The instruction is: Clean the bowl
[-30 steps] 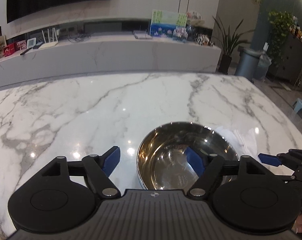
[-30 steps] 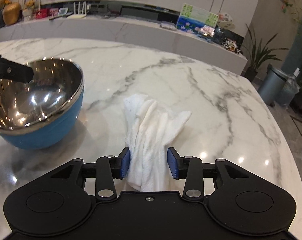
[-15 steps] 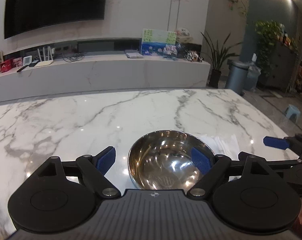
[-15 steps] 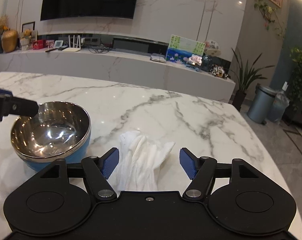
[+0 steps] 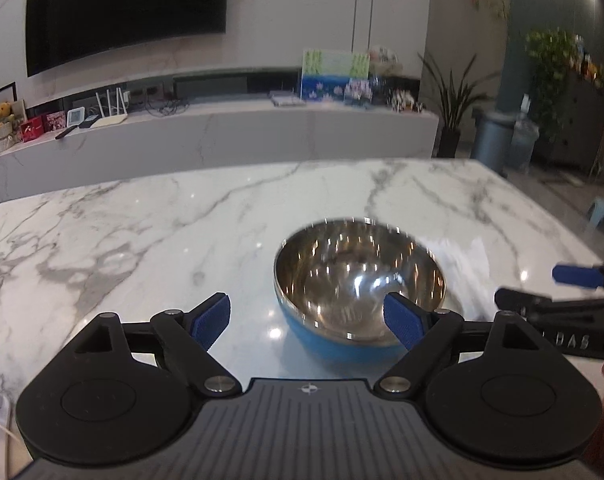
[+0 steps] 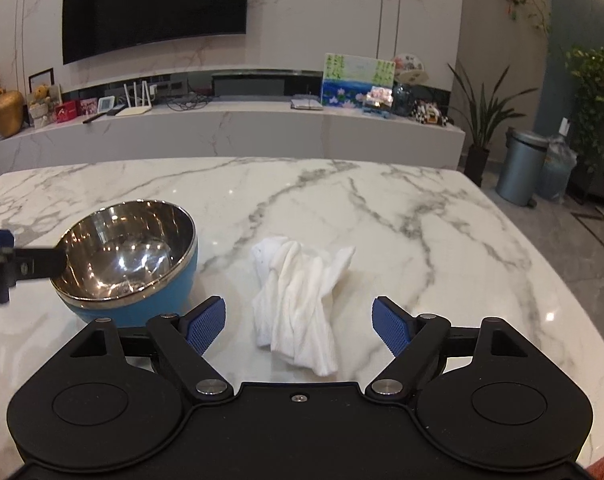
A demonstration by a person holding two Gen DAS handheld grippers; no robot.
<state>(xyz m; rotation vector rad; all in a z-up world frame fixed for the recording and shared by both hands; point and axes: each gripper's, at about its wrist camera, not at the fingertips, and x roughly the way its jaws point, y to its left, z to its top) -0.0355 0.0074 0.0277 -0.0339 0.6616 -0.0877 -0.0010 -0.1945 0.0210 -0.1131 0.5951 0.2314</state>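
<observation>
A white marble table with grey veins fills the foreground of both wrist views. On it sits a bowl with a shiny steel inside and a blue outside, upright, toward the left side of the table in the right wrist view. Just to its right, apart from it, lies a crumpled white cloth, flat on the marble. The right gripper hangs above the near end of the cloth with its blue-padded jaws spread wide, one on each side of the cloth and neither touching it; it grasps nothing. The left gripper has its jaws spread wide too, holding nothing; in its own view its right pad overlaps the near right part of the bowl, and whether it touches the rim cannot be told. In the left wrist view the right gripper's black arm enters from the right edge, with pale raised letters that look like "DAS", partly cut off. The cloth is a blurred white patch behind the bowl. Beyond the table runs a long marble counter carrying a white router, a gold vase and a painted picture of lotus flowers with green writing too small to read. A dark television hangs on the wall, and a grey bin stands on the floor at right.
</observation>
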